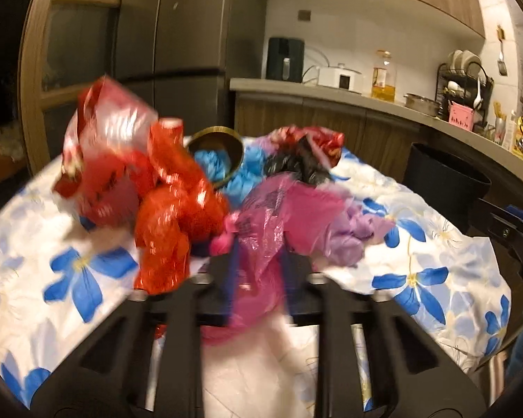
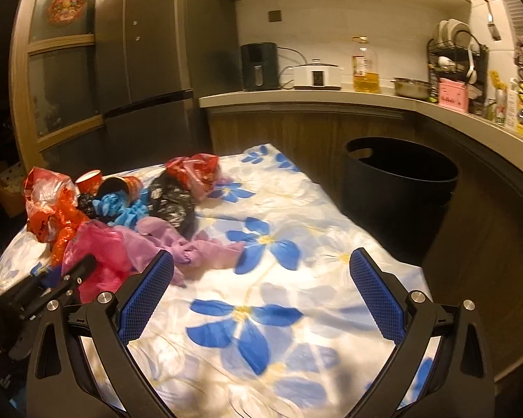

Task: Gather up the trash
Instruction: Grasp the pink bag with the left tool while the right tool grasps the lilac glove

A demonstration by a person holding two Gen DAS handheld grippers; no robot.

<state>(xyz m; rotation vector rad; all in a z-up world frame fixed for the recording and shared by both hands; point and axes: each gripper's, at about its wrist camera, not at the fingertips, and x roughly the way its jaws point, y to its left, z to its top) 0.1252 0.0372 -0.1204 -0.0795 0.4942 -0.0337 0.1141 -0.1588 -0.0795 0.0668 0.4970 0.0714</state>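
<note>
So on the flowered tablecloth (image 2: 261, 278) the trash sits in a heap at the left: red plastic bag (image 1: 171, 216), then a tipped paper cup (image 1: 216, 149) stuffed with blue plastic, a black bag (image 2: 174, 205) and a purple wad (image 2: 191, 247). The left gripper (image 1: 258, 278) has its fingers pinched narrow on the pink plastic bag (image 1: 279, 219). The right gripper (image 2: 261, 299) hangs wide open over bare cloth. A black bin (image 2: 401, 181) stands off the table's right side.

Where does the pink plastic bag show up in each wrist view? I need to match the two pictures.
Left wrist: pink plastic bag at lower centre, pinched in the left gripper.
Right wrist: at lower left, beside the purple glove.
Shared landmark: black bin beyond the table's right side.
</note>
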